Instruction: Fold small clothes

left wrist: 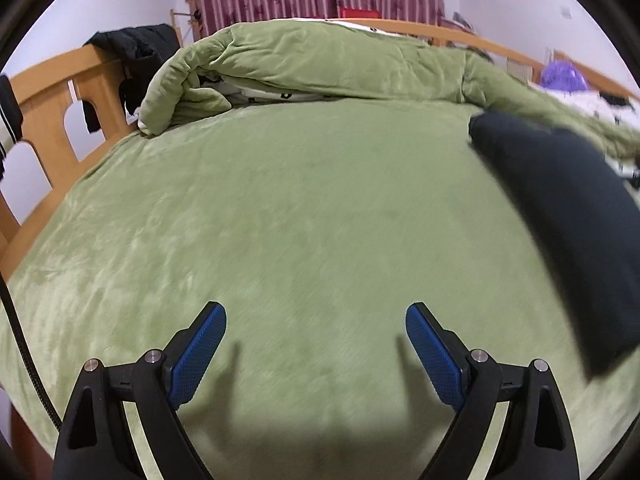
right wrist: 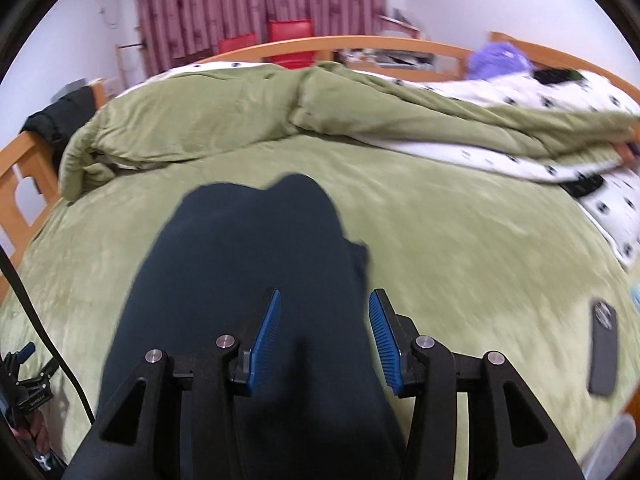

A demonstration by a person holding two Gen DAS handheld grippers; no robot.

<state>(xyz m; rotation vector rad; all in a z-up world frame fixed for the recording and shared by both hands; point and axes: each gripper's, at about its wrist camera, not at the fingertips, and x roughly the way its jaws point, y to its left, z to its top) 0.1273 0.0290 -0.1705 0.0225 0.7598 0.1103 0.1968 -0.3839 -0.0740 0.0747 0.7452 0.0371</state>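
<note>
A small dark navy garment (right wrist: 248, 264) lies on the green bedspread (right wrist: 460, 240), bunched at its far end. My right gripper (right wrist: 324, 320) is open, its blue pads (right wrist: 266, 332) apart just above the near part of the garment, gripping nothing. In the left wrist view the same garment (left wrist: 572, 216) lies at the right edge, blurred. My left gripper (left wrist: 316, 332) is wide open and empty over bare bedspread (left wrist: 280, 208), well left of the garment.
A rolled green quilt (left wrist: 320, 64) and a white dotted sheet (right wrist: 540, 100) lie across the far side. A phone (right wrist: 604, 348) lies at the right. A wooden bed frame (left wrist: 52, 120) with a dark jacket (left wrist: 136, 44) is on the left.
</note>
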